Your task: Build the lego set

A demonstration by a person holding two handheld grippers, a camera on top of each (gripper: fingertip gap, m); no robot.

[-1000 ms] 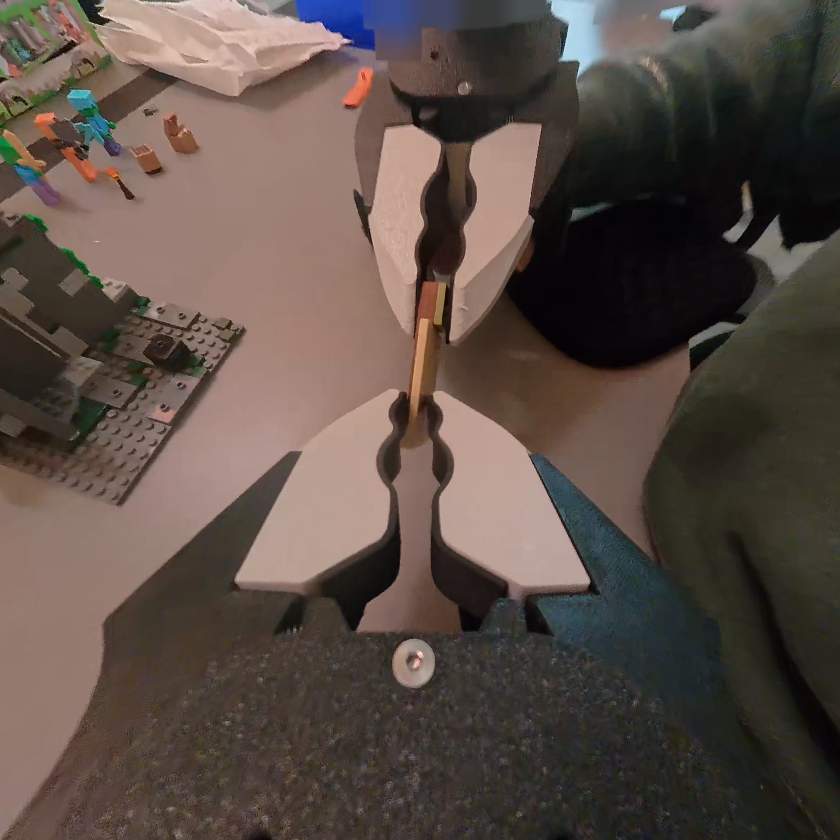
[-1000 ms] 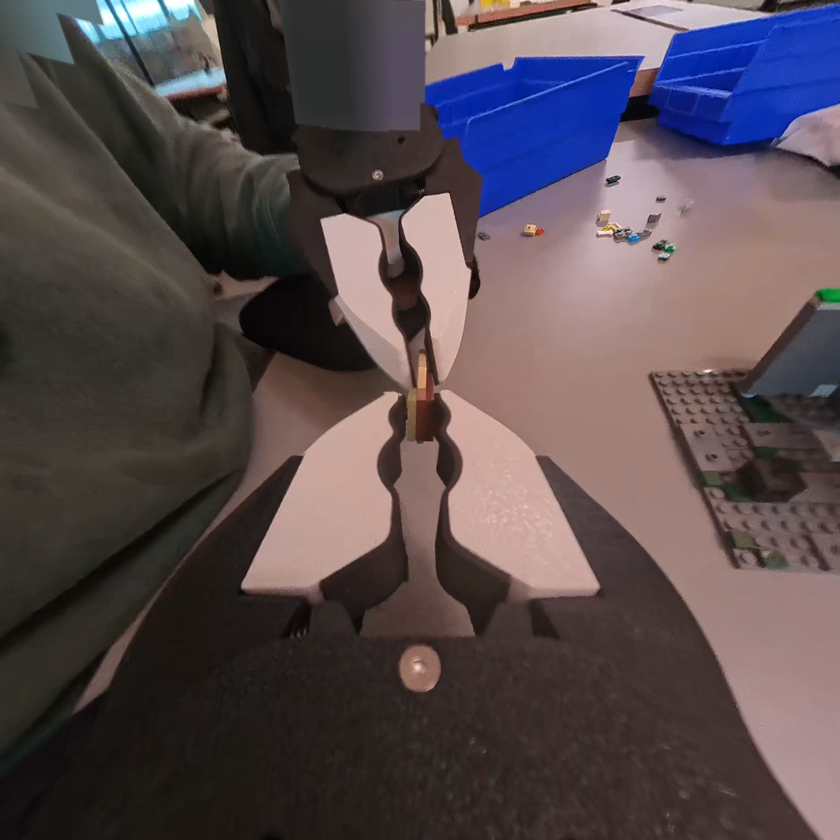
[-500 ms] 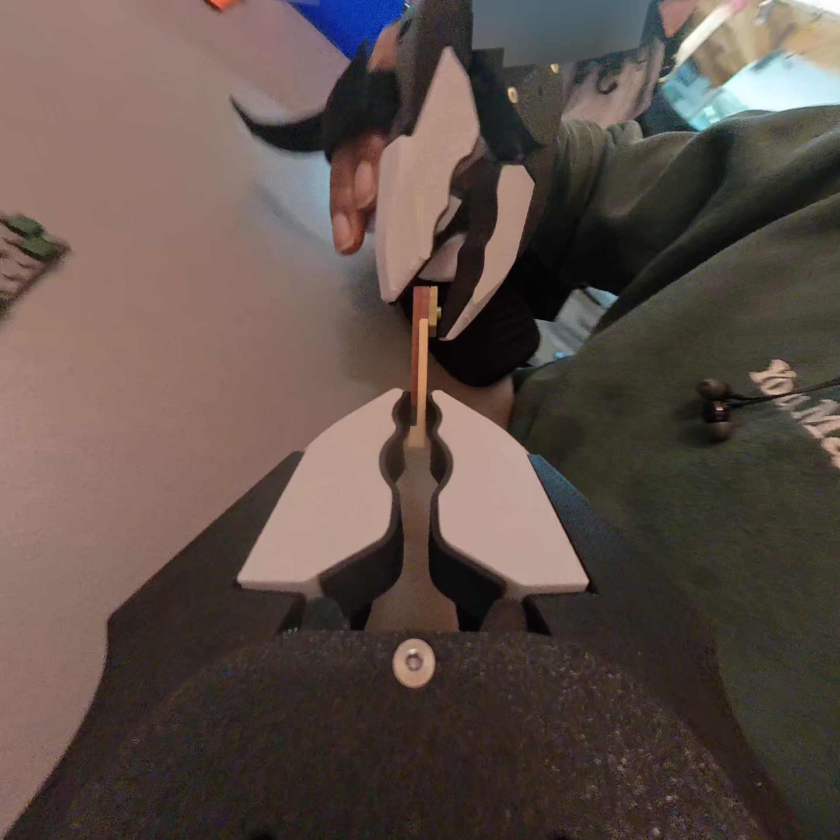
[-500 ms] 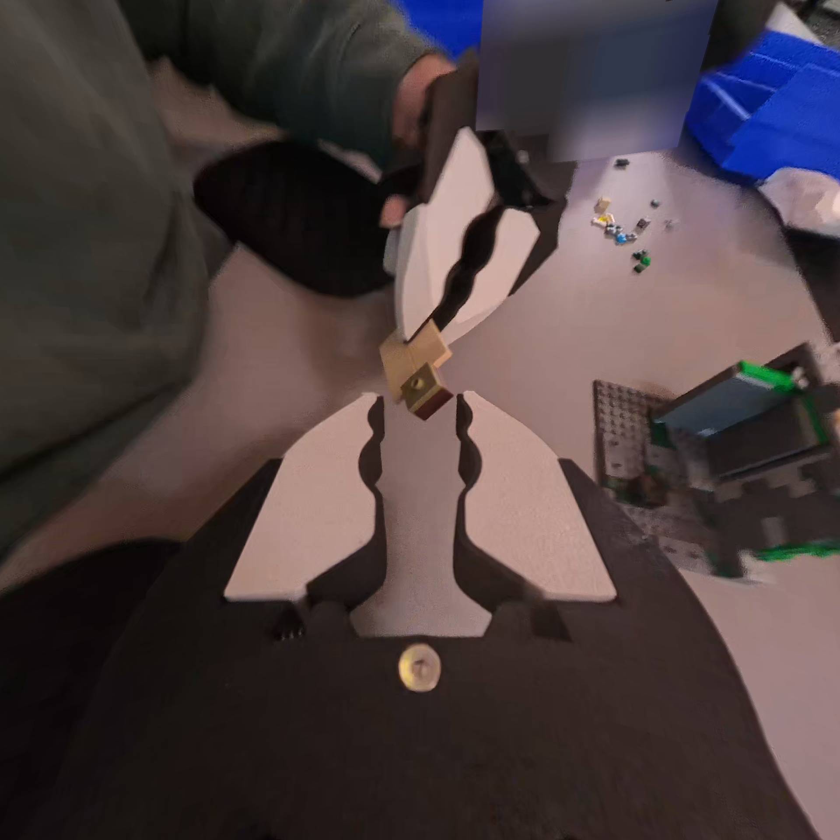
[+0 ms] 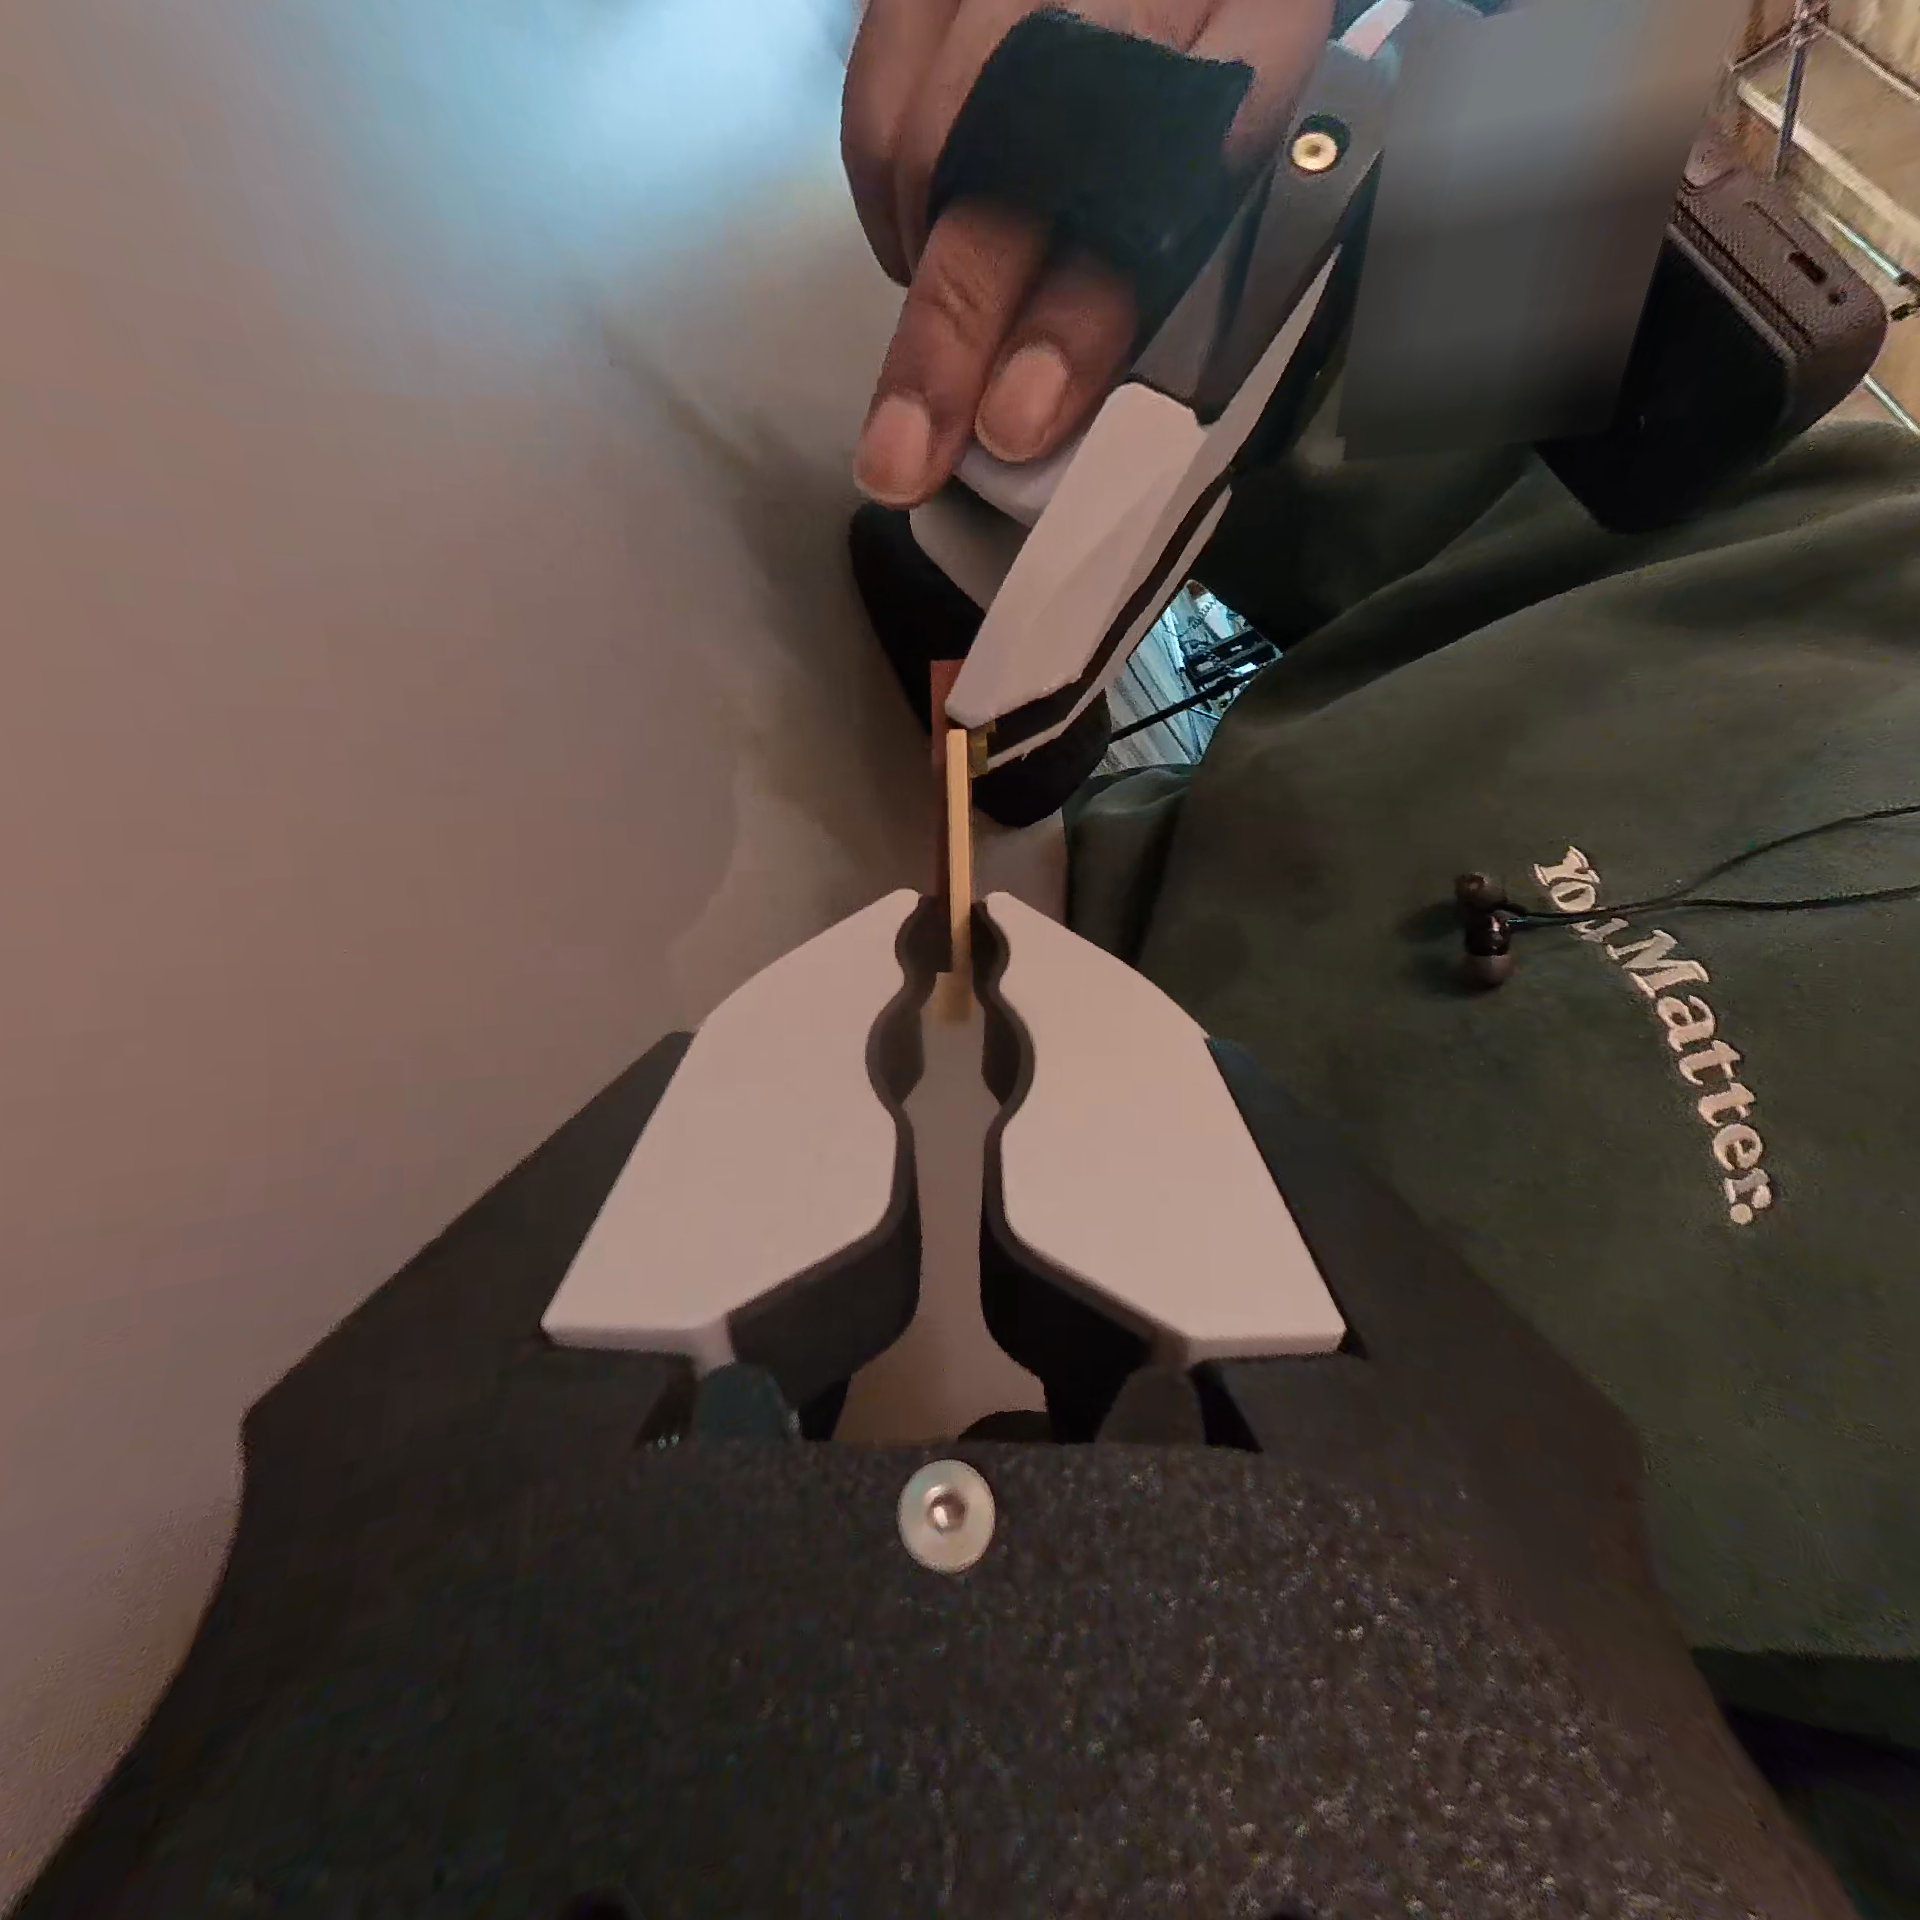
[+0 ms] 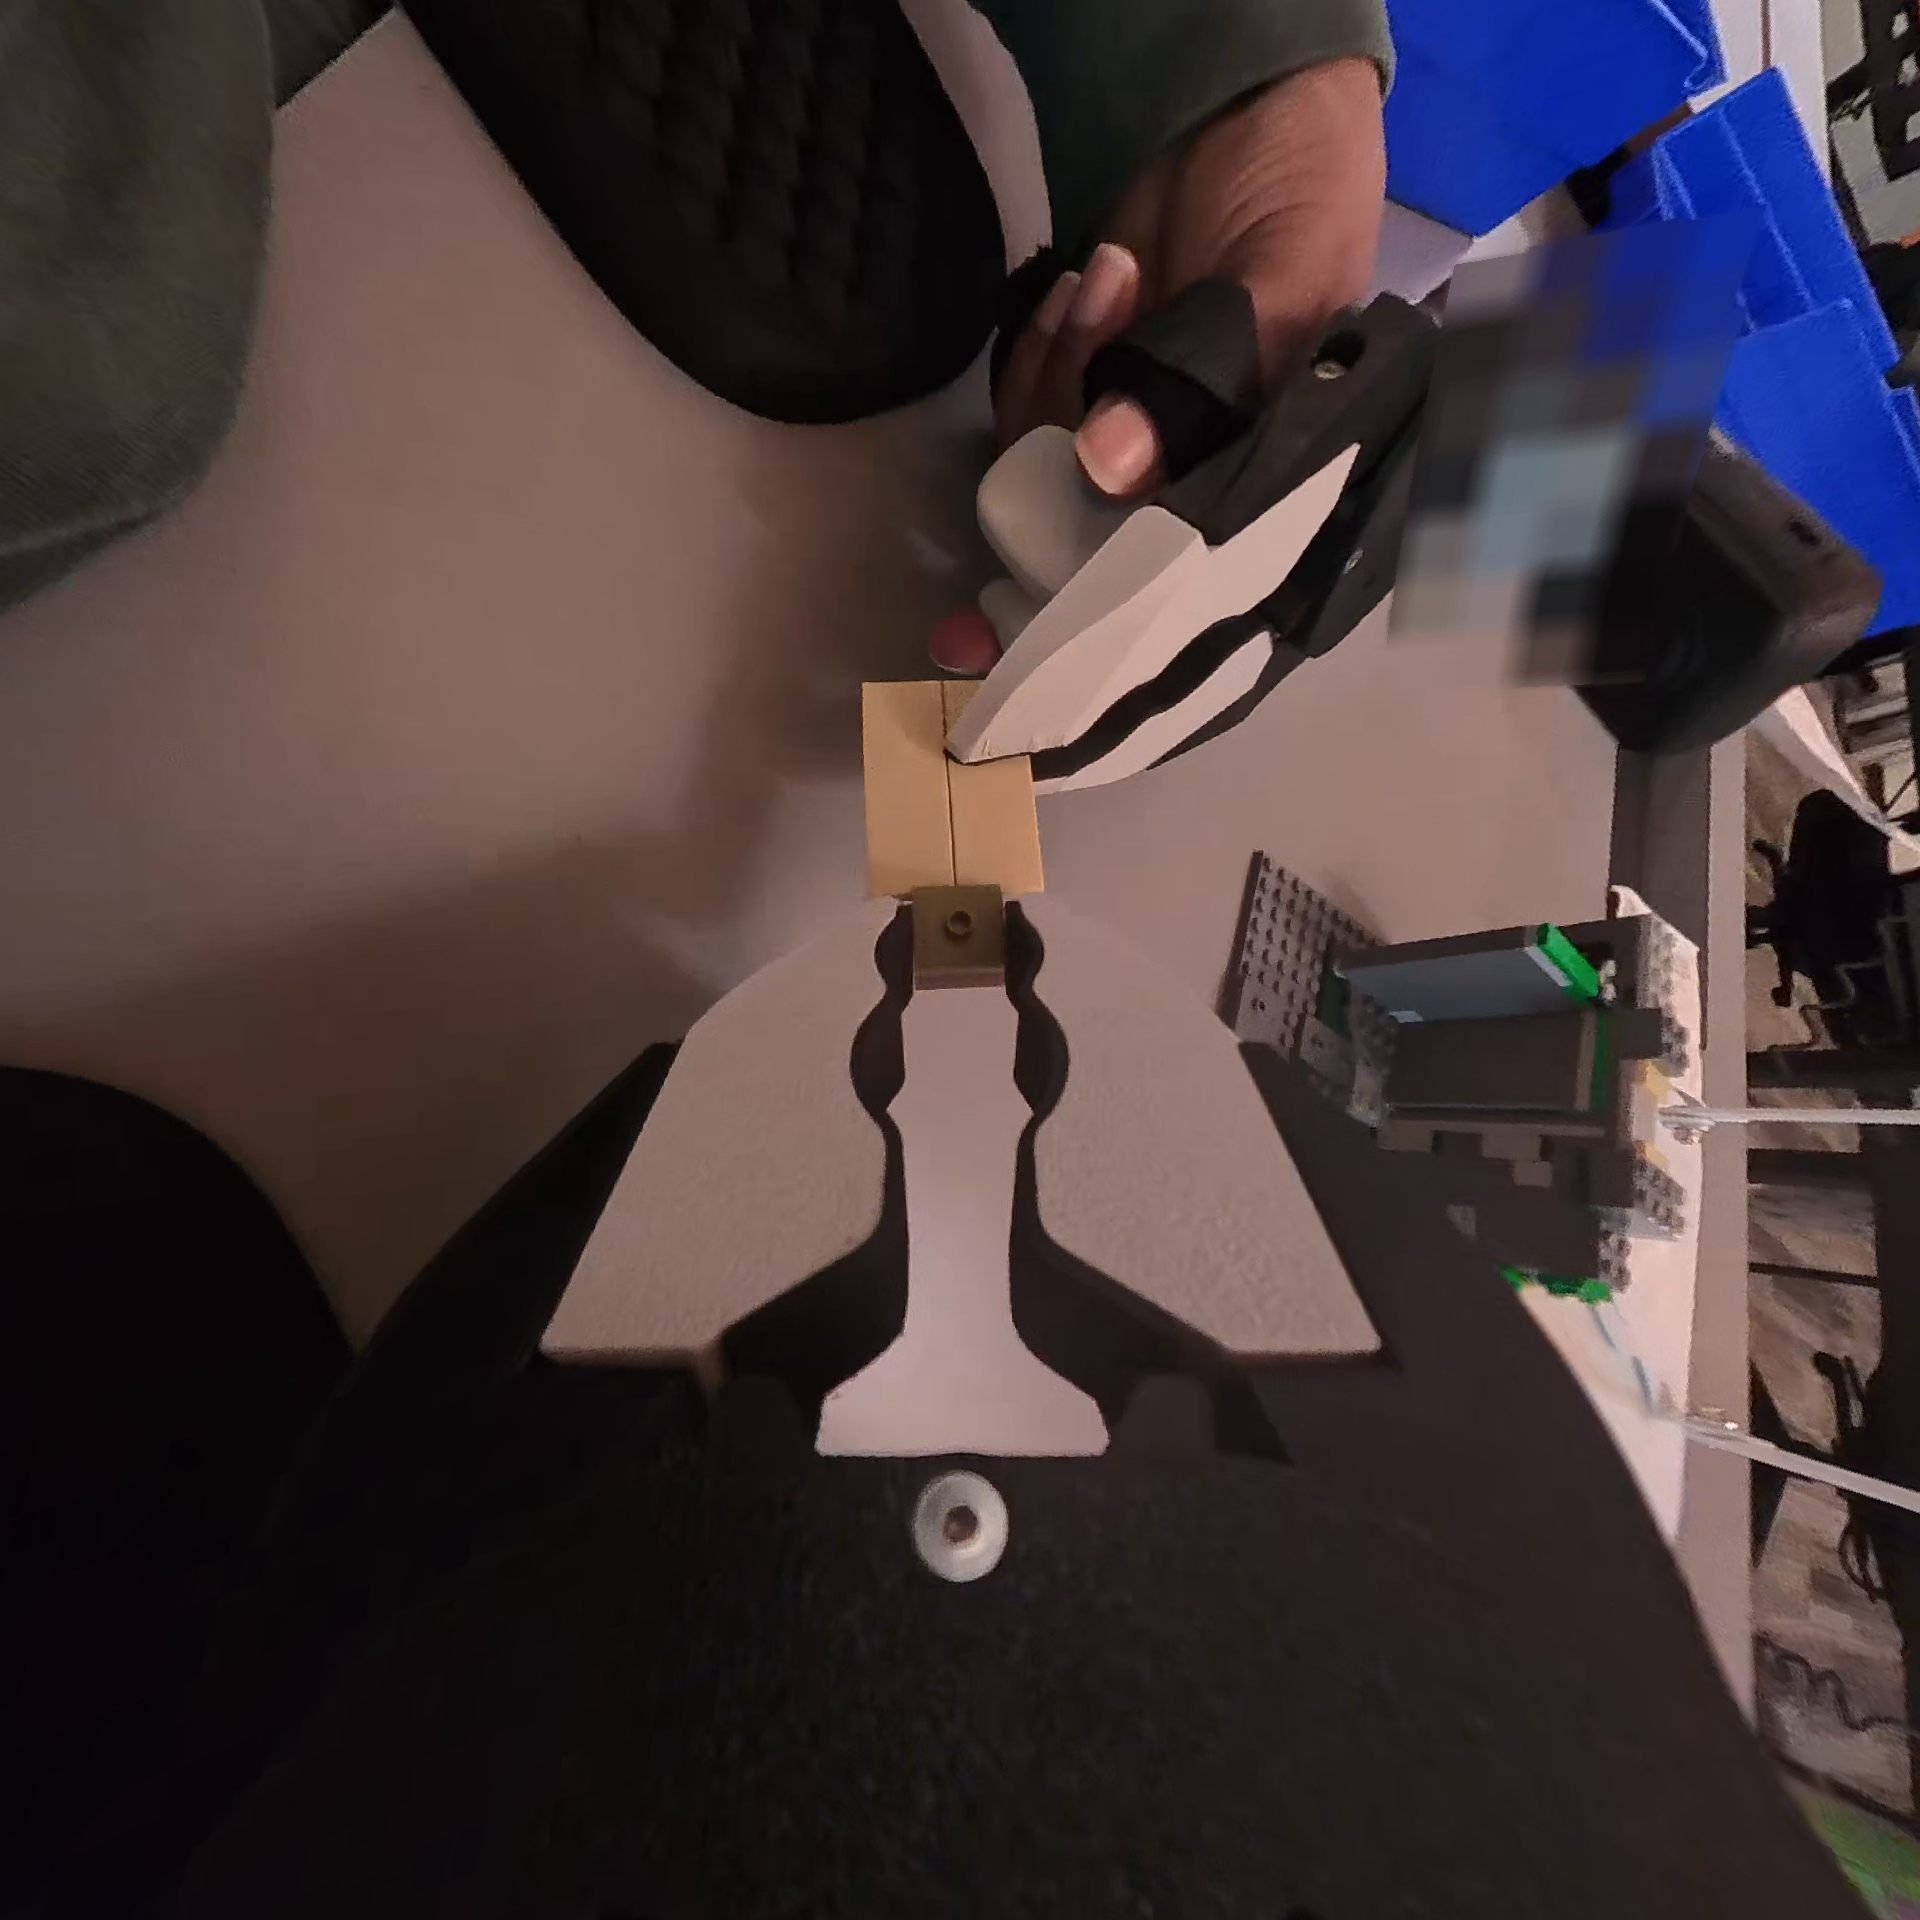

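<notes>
My left gripper is shut on a thin tan plate assembly, seen edge-on and held in the air. In the right wrist view the plates show flat, two side by side, with the left gripper pinching their far edge from the upper right. My right gripper is shut on a small olive-brown piece with one stud that sits at the plates' near edge. In the left wrist view the right gripper comes down from above onto the plates' top end.
The grey baseplate with the dark grey and green build stands to the right on the table. Blue bins are behind. A black object lies on the table. The person's green sweatshirt fills the right side. My left and right fingertips are right by each other.
Both grippers have turned over in the air. My right gripper opened half a second ago and has closed again on the small piece from another side. The left has kept the plates.
</notes>
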